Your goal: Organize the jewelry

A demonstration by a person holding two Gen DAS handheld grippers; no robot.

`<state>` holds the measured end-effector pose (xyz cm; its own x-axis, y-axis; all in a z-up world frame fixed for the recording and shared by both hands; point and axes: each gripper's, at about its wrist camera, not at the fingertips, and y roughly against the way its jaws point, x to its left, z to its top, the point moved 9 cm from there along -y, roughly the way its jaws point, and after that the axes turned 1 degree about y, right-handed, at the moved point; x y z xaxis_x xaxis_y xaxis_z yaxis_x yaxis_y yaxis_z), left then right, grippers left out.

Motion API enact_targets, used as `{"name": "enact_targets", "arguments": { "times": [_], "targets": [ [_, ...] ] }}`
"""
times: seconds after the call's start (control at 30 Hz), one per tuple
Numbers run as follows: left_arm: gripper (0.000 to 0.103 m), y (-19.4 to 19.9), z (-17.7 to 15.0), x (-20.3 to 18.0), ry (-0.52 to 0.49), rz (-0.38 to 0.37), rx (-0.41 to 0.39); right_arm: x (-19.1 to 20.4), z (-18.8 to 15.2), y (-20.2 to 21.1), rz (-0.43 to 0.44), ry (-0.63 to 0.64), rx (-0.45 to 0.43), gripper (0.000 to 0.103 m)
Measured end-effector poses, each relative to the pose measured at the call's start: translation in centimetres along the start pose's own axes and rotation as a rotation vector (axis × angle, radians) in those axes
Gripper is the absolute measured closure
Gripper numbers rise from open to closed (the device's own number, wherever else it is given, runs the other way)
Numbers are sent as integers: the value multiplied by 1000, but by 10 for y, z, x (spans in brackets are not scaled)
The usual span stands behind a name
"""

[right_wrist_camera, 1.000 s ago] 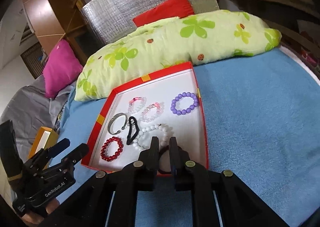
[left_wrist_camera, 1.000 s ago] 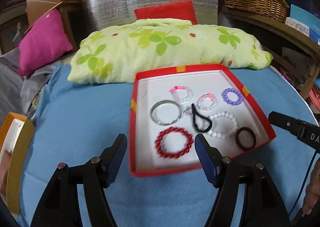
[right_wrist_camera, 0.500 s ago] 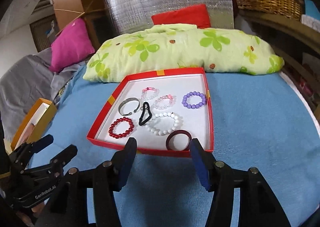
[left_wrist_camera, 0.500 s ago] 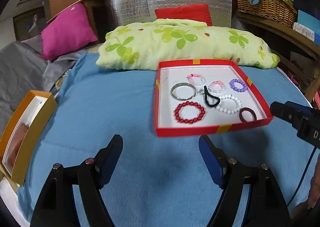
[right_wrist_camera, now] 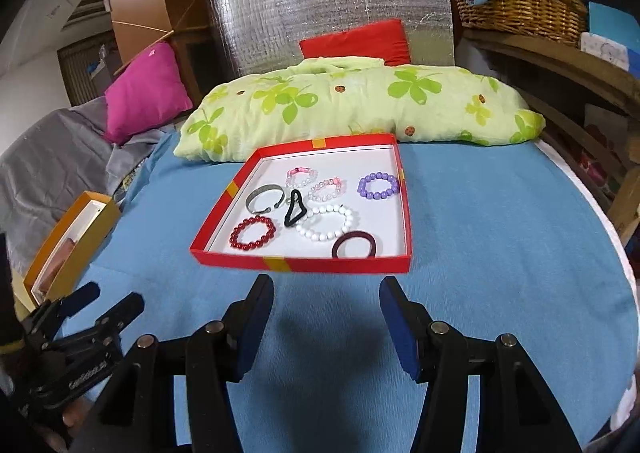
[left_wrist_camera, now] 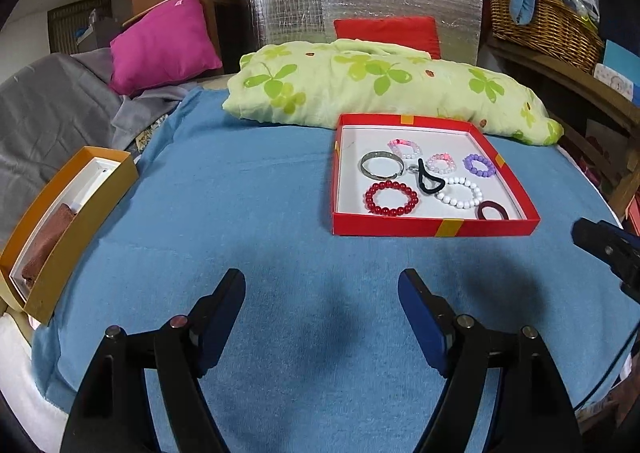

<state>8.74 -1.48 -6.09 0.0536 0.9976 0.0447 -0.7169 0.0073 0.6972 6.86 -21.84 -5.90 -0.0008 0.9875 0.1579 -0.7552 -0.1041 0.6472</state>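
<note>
jewelry lies in the red tray (right_wrist_camera: 405,213) on the blue cloth (right_wrist_camera: 500,253): a red bead bracelet (right_wrist_camera: 253,233), white bead bracelet (right_wrist_camera: 328,222), purple bead bracelet (right_wrist_camera: 379,186) and dark hair tie (right_wrist_camera: 355,245). right gripper (right_wrist_camera: 326,317) hangs just short of the tray, spread wide and empty. left gripper (left_wrist_camera: 322,309) hangs farther back, likewise wide and empty, its side lettering too blurred to read.
</note>
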Motion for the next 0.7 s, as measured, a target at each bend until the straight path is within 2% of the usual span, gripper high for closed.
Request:
{"name": "enact_targets", "arguments": {
  "times": [0.2, 0.7],
  "targets": [
    [24, 1, 0, 4, 8, 7, -4, -2, -10, 15, -32, 21, -18, 43],
    [24, -2, 5, 1, 5, -2, -11, 4, -20, -12, -42, 45, 59, 43]
  ]
}}
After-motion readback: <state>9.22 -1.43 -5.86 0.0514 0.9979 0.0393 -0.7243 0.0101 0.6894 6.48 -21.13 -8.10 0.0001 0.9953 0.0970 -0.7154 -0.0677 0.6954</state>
